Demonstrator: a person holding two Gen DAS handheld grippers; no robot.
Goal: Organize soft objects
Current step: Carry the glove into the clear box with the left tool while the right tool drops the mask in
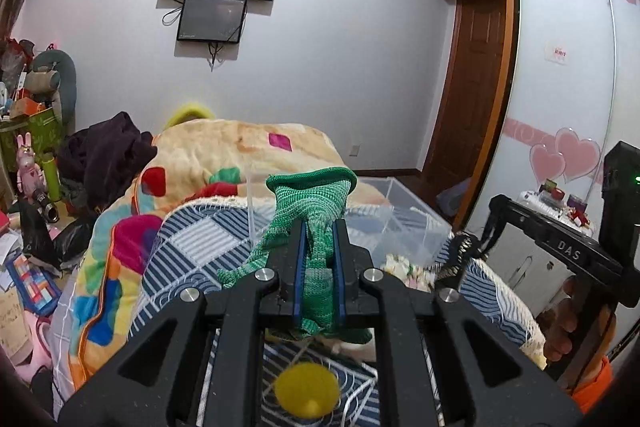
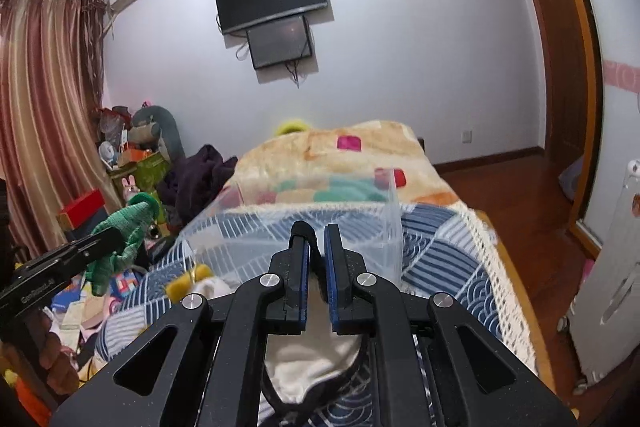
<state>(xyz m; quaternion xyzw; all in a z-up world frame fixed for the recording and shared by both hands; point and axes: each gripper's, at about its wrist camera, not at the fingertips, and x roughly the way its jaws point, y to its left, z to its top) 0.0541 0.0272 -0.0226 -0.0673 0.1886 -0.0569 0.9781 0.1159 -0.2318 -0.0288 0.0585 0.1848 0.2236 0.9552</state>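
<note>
My left gripper (image 1: 319,227) is pinching a green knitted glove (image 1: 310,205), lifted clear of the bed with its cuff standing up beyond the fingertips. My right gripper (image 2: 317,233) is pinching a cream cloth with a dark trim (image 2: 308,363), which hangs below the fingers. Just ahead of both grippers sits a clear plastic box (image 2: 304,239) on the blue patterned quilt (image 2: 440,259). I judge the sorting to be midway: two pieces are in hand, none yet dropped in. The box looks empty, though its clear walls make that hard to tell. A yellow fuzzy toy (image 2: 188,283) lies left of my right gripper, still to be gathered. A blurred yellow thing (image 1: 307,393) under my left gripper I cannot identify.
</note>
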